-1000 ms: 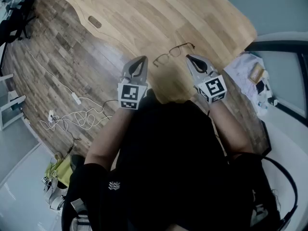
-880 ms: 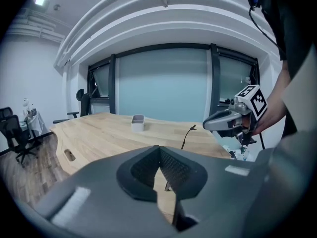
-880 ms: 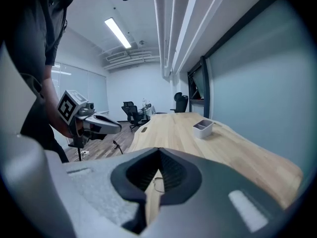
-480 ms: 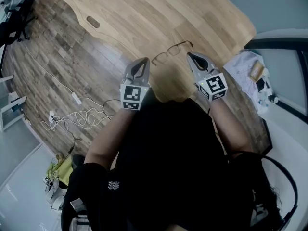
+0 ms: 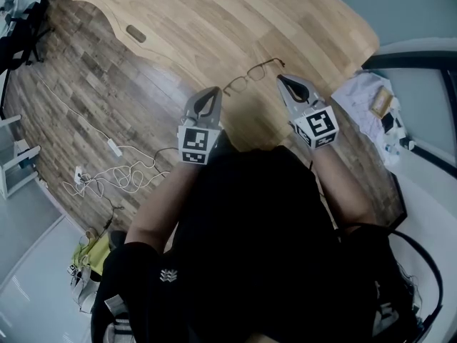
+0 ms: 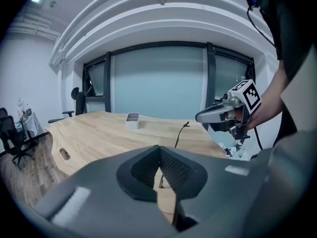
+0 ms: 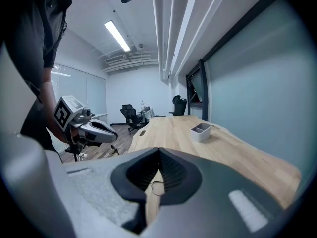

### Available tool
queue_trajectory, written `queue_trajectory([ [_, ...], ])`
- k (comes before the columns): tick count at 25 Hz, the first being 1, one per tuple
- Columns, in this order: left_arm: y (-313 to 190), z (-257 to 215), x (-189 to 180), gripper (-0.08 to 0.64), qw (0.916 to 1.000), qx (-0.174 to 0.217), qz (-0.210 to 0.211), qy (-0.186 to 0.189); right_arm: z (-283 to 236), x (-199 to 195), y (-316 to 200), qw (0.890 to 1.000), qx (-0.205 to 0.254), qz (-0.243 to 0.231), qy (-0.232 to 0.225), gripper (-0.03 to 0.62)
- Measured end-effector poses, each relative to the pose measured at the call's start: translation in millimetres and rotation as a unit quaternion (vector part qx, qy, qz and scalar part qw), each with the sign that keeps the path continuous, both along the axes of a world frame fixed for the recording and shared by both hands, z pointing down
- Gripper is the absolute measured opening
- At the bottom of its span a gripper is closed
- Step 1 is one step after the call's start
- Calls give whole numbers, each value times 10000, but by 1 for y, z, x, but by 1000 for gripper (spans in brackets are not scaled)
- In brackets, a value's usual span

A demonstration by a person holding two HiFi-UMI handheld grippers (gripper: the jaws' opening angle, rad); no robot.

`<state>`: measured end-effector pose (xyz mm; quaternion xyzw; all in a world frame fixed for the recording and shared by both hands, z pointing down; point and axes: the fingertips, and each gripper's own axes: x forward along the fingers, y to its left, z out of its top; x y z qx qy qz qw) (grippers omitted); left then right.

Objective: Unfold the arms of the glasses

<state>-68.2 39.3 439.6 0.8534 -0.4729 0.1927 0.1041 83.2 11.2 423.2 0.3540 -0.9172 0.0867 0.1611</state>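
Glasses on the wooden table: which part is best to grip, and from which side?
Probably the thin arm rising from the glasses: it stands clear of the table. Come from the right with the right tool, now shut and nearest.

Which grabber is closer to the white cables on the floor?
The left gripper: it is on the glasses' side facing the white cables. The right gripper is on the other side.

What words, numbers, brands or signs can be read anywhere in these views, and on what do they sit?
No readable text in any view.
Cube on the left gripper: black-and-white square marker, no letters.
Cube on the right gripper: same kind of marker, no letters.
White emblem on the person's dark clothing: too small to read.
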Motion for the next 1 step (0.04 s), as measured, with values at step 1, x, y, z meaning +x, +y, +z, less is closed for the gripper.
queue_trajectory([
  [1, -1, 1, 0, 6, 10000, 2, -11, 2, 0, 0, 0, 10000, 14, -13, 4, 0],
])
